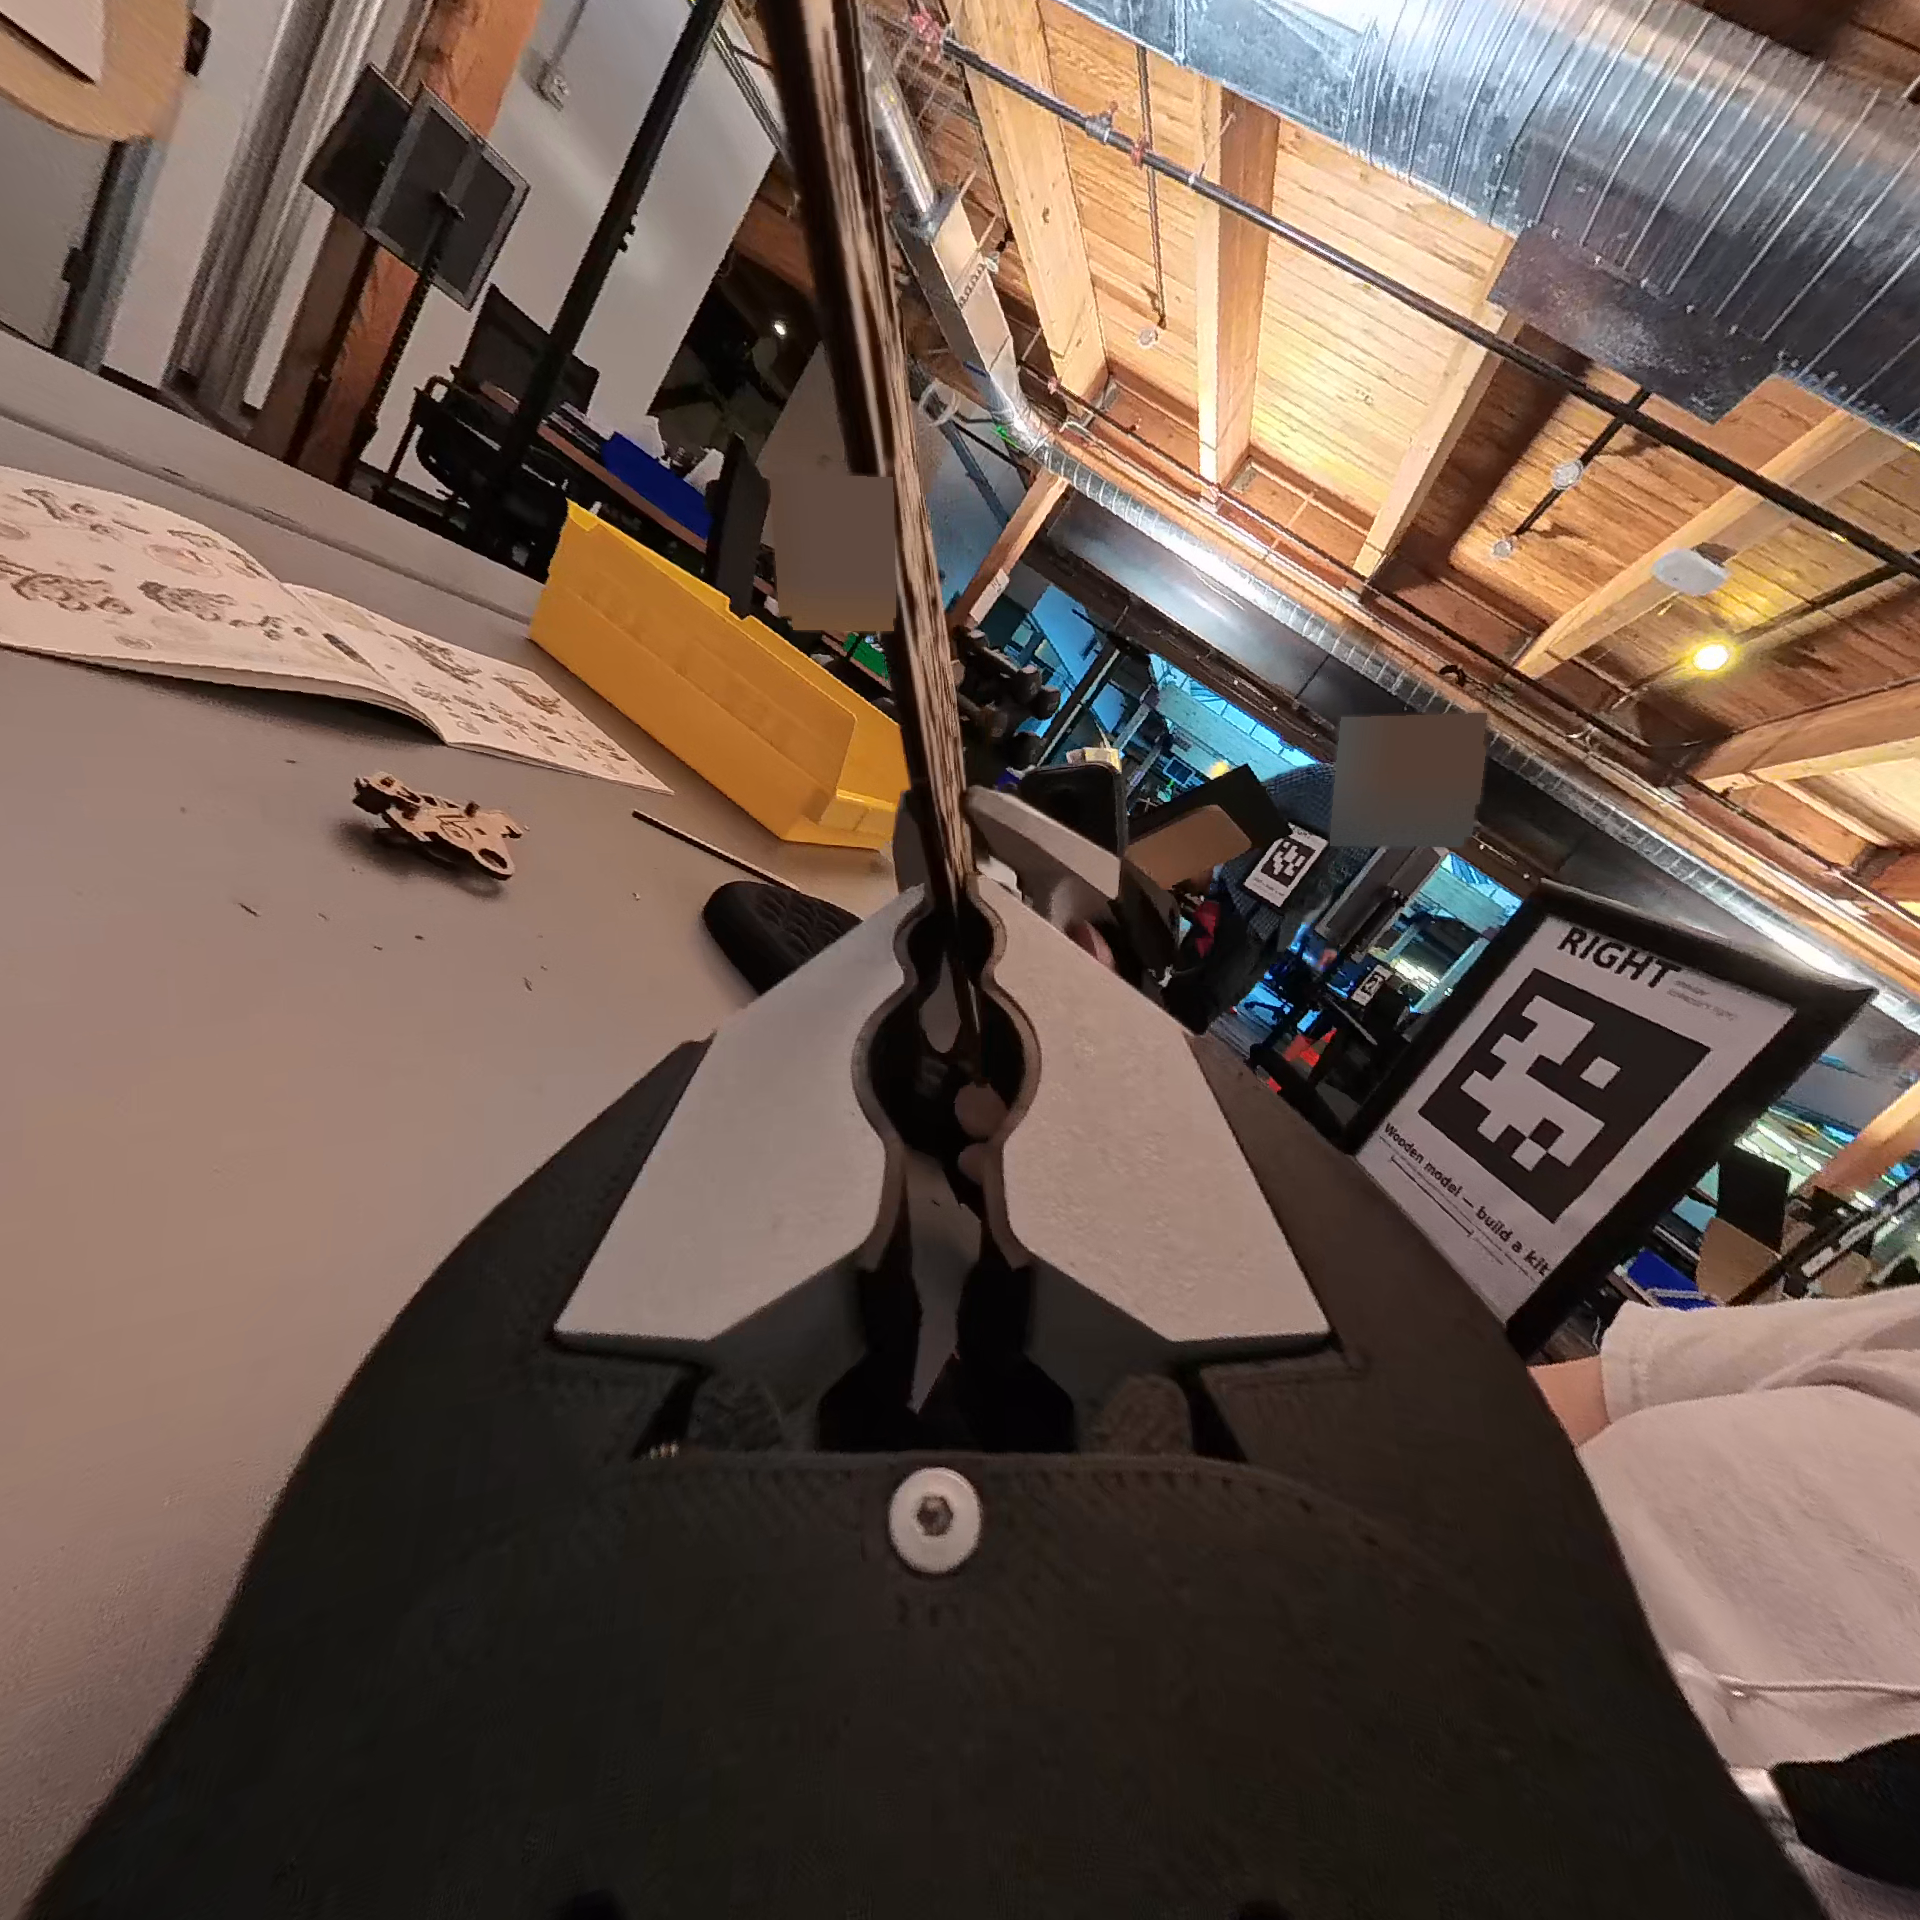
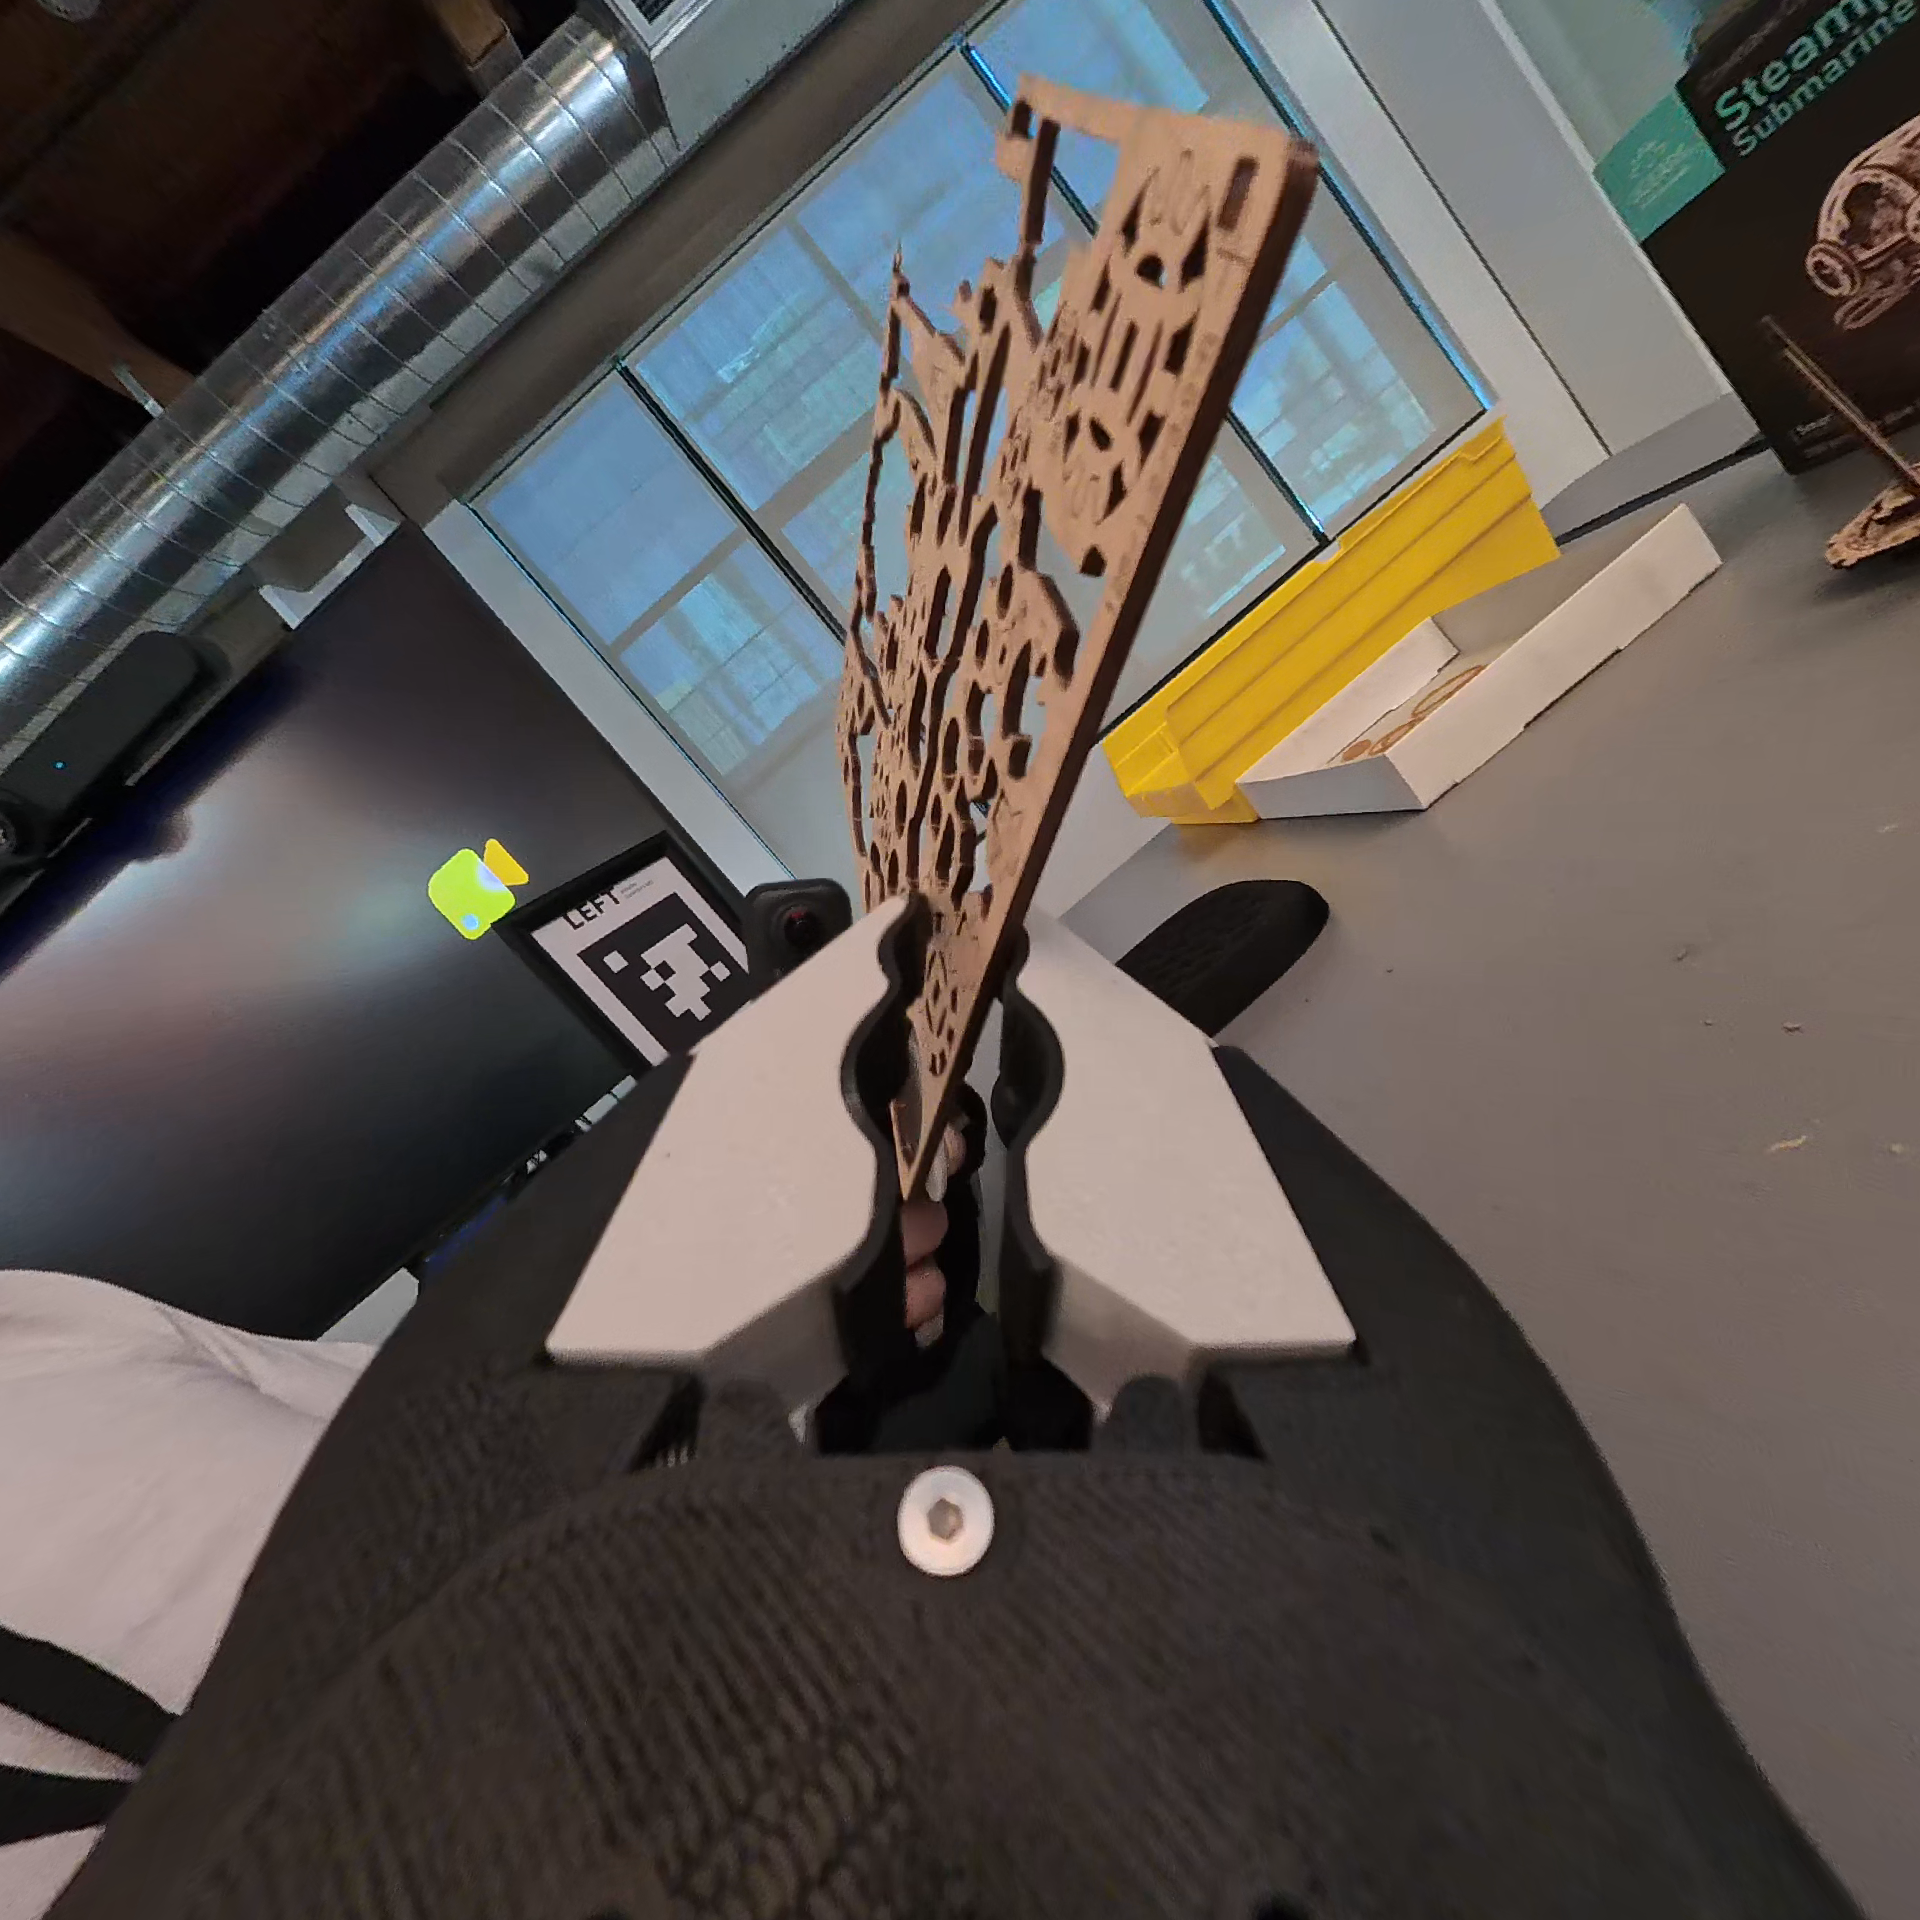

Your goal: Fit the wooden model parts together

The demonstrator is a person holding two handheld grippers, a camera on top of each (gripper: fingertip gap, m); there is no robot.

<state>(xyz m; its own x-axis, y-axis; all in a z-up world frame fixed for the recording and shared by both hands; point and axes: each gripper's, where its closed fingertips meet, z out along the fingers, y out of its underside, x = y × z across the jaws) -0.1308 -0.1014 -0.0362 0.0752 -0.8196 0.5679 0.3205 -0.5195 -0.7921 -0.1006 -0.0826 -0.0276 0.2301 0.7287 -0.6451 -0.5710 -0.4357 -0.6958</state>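
A thin laser-cut wooden parts sheet (image 2: pixel 1039 520) with many cut-outs stands upright above the grey table (image 2: pixel 1558 1039). My right gripper (image 2: pixel 961 935) is shut on its lower corner. In the left wrist view the same sheet (image 1: pixel 873 416) shows edge-on as a dark strip, and my left gripper (image 1: pixel 951 904) is shut on its lower edge. The right gripper's grey fingers (image 1: pixel 1049 842) show just behind the sheet there. A small assembled wooden part (image 1: pixel 436 826) lies on the table (image 1: pixel 208 1039) to the left.
An open instruction booklet (image 1: pixel 208 603) and a yellow bin (image 1: pixel 717 675) lie at the left rear, with a thin stick (image 1: pixel 707 847) and a black mesh pad (image 1: pixel 779 930) nearer. A white box (image 2: pixel 1455 707), a kit box (image 2: pixel 1808 260) and a dark monitor (image 2: pixel 260 987) stand around. The tips of one gripper are about 4 centimeters away from the tips of the other.
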